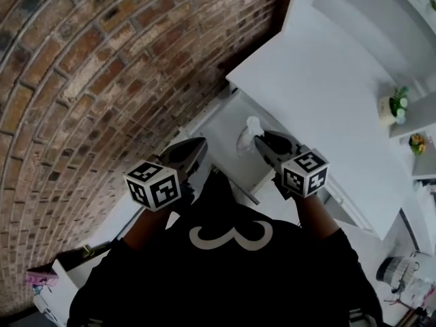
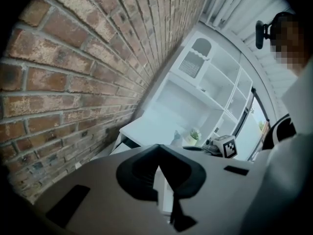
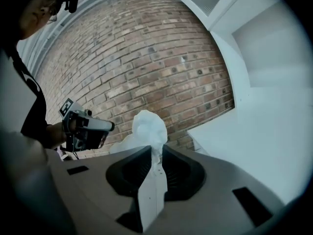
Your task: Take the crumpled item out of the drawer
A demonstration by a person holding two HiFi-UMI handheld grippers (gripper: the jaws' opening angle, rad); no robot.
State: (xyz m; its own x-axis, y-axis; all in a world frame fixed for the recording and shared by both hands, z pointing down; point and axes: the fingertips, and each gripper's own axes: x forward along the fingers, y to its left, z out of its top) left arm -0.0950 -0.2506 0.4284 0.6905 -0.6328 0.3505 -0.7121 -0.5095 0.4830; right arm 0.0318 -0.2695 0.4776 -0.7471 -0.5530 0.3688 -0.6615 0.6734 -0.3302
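Firstly, from the head view: right gripper (image 1: 259,140) out over the open drawer (image 1: 221,118), fingers pinching the white crumpled item (image 1: 248,131) at their tips, just in front of the edge of the white desk (image 1: 327,80). Left gripper (image 1: 199,146) alongside, on the side nearer the brick wall (image 1: 102,67), apart from the item. Small potted plant (image 1: 394,105) at the far end of the desk.

Next, from the left gripper view: fingers (image 2: 139,173) pressed together at the tips, with nothing between them. Brick wall filling the left, white shelving (image 2: 210,87) ahead above the desk, right gripper low at the right, close to the plant.

Lastly, from the right gripper view: fingers (image 3: 181,173) clamped on the lower part of the crumpled item (image 3: 149,129), its bunched top standing above the tips with the brick wall behind it. Left gripper off to the left, well apart from the item. Desk top pale and bare on the right.
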